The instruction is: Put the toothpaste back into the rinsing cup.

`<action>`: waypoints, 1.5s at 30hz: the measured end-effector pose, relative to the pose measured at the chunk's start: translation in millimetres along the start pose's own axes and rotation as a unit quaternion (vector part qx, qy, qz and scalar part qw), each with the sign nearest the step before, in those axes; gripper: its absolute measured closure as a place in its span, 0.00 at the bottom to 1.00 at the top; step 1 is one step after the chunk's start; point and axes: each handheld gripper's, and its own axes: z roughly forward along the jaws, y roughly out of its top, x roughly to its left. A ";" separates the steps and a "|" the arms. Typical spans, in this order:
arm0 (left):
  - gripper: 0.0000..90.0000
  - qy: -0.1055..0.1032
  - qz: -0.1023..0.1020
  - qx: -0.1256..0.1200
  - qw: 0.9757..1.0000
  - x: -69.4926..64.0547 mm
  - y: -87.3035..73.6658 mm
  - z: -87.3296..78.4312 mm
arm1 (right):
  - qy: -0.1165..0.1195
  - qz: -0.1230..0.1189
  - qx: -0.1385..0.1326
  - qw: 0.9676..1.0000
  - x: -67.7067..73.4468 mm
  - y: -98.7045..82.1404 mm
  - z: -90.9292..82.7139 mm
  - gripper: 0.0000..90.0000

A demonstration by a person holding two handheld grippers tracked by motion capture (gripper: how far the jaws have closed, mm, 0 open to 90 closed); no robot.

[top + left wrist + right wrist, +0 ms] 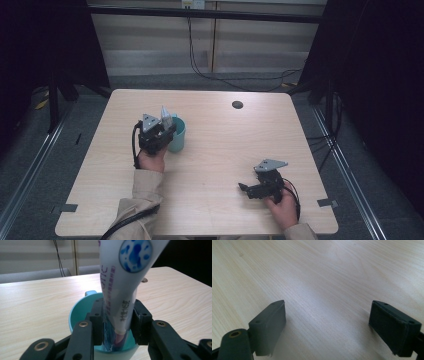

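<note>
A white toothpaste tube [122, 282] with blue print stands upright, its lower end inside a teal cup [80, 310]. My left gripper [117, 320] is shut on the tube just above the cup's rim. From above, the cup [178, 134] sits left of the table's middle, with the left gripper [159, 131] over it and the tube's flat end [165, 116] sticking up. My right gripper [246, 189] rests low near the front right of the table, open, with bare wood between its jaws. In the right gripper view its fingers [269, 325] stand wide apart over the tabletop.
The light wooden table [215, 150] has a round cable hole [237, 104] at the back right. Black cables hang along the wall behind. Metal rails run along the floor on both sides, and dark curtains close in left and right.
</note>
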 end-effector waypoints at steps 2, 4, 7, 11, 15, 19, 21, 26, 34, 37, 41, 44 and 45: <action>0.74 0.000 0.001 0.002 1.000 0.4 -0.8 -0.5 | 0.000 0.000 0.000 1.000 0.0 0.0 0.0 0.15; 0.74 0.002 0.001 0.004 1.000 0.9 -1.5 -0.9 | 0.000 0.000 0.000 1.000 0.0 0.0 0.0 0.15; 0.74 0.001 -0.003 0.004 1.000 1.4 -2.3 -1.2 | 0.000 0.000 0.000 1.000 0.0 0.0 0.0 0.15; 0.72 -0.002 -0.004 0.005 1.000 1.4 -2.4 -1.4 | 0.000 0.000 0.000 1.000 0.0 0.0 0.0 0.15; 0.71 -0.002 -0.002 0.006 1.000 1.8 -1.7 -2.6 | 0.000 0.000 0.000 1.000 0.0 0.0 0.0 0.15; 0.64 -0.001 -0.009 0.010 1.000 2.9 -2.7 -3.7 | 0.000 0.000 0.000 1.000 0.1 0.0 0.0 0.15; 0.58 -0.002 -0.011 0.013 1.000 3.1 -3.0 -4.3 | 0.000 0.000 0.000 1.000 0.0 0.0 0.0 0.15; 0.47 -0.006 -0.014 0.017 1.000 3.7 -2.9 -7.5 | 0.001 -0.001 0.000 1.000 0.4 -0.1 -0.1 0.15; 0.38 -0.009 -0.019 0.023 1.000 5.7 -0.5 -10.6 | 0.001 -0.002 0.000 1.000 0.4 -0.1 -0.2 0.15; 0.38 -0.009 -0.022 0.021 0.999 5.6 -0.7 -10.1 | 0.001 -0.002 0.000 1.000 0.3 -0.1 -0.1 0.15; 0.37 -0.009 -0.020 0.021 1.000 5.9 -1.1 -12.1 | 0.001 -0.001 0.000 1.000 0.4 -0.2 -0.2 0.15; 0.34 -0.009 -0.020 0.024 0.999 6.9 -1.1 -15.0 | 0.001 -0.002 0.000 1.000 0.4 -0.2 -0.2 0.15; 0.33 -0.008 -0.022 0.023 0.999 7.3 -1.2 -16.1 | 0.001 -0.002 0.000 1.000 0.4 -0.2 -0.3 0.15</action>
